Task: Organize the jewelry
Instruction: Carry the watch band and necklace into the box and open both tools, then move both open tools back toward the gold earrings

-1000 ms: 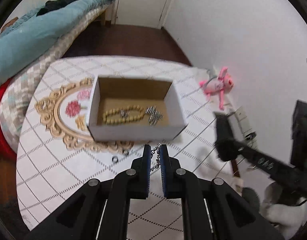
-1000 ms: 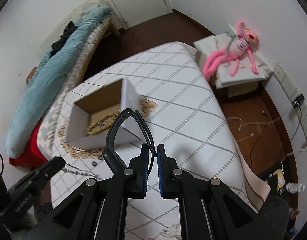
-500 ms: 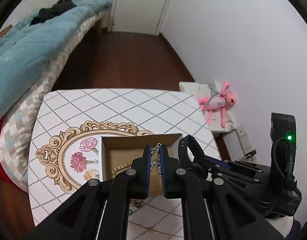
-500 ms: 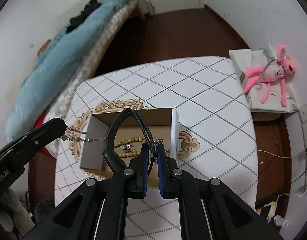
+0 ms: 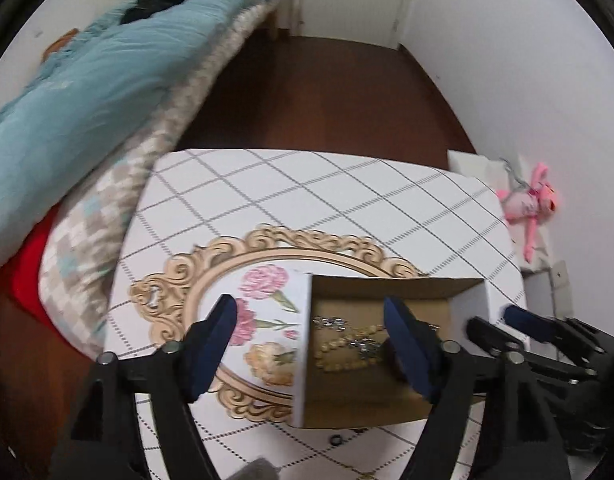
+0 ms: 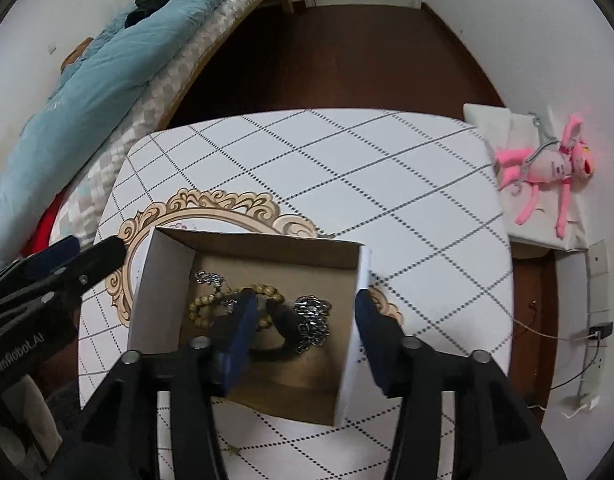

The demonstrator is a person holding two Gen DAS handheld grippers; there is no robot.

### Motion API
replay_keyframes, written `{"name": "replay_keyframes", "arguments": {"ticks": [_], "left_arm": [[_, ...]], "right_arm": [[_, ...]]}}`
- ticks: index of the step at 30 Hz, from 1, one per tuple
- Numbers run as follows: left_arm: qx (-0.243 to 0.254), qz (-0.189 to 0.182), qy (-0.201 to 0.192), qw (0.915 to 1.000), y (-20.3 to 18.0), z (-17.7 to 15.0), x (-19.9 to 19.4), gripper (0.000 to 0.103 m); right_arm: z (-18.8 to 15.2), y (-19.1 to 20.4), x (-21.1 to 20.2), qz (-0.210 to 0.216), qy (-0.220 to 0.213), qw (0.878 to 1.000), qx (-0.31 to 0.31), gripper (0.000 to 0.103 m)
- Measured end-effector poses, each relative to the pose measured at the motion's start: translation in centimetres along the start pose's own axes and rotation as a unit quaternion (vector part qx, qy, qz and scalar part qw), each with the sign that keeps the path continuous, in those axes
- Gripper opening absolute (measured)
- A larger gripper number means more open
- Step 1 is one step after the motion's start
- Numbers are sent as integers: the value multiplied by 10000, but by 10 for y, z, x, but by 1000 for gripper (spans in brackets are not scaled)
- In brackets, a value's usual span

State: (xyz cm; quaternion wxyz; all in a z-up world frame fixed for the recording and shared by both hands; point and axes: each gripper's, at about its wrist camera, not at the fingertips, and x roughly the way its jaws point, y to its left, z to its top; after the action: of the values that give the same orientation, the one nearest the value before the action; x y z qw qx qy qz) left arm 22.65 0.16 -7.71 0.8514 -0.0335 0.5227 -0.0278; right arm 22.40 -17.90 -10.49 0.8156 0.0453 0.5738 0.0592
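With both grippers spread apart & empty over cardboard box [image 6: 243,316]: bead bracelet [image 6: 211,304], silver chains [image 6: 313,316] & dark band [image 6: 285,322] already lying inside, small ring [image 5: 337,439] left on tablecloth [image 6: 347,168] just beside box, so nearly done, by the look.

One cardboard box [image 6: 163,292] on one table [image 6: 347,168]. Inside I count one wooden bead bracelet [image 6: 205,306], one black band [image 6: 285,320] and two silver chains [image 6: 313,314]. Beyond my two claws: one small ring [image 5: 337,439] on the table, one pink plush toy [image 6: 547,168].
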Motion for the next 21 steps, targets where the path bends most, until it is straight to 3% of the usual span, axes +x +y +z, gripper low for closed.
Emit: {"name": "replay_keyframes", "arguments": {"ticks": [2,3,4,5,13,21], "left_arm": [[-8,213,-23,9998,5,-7,1,81],[-2,291,-14,9996,6,-10,2,86],[10,378,-15,9993,7,-15,4,94],[27,409,-23,9992,8,-20,5,100],[265,544,58,9982,1,-54,17,103],[285,488,-128,9983,-7,-60,-5,103]], "right_arm": [[-7,-4,-6,-200,-60,9998,23,69],[-10,-6,-7,-345,-71,9994,8,82],[-14,-6,-8,-508,-85,9987,-15,93],[-18,-7,-9,-616,-89,9981,-42,96],[-44,-6,-1,-1026,-47,9946,-118,103],[-54,-3,-23,-1026,-259,9944,-9,103]]}}
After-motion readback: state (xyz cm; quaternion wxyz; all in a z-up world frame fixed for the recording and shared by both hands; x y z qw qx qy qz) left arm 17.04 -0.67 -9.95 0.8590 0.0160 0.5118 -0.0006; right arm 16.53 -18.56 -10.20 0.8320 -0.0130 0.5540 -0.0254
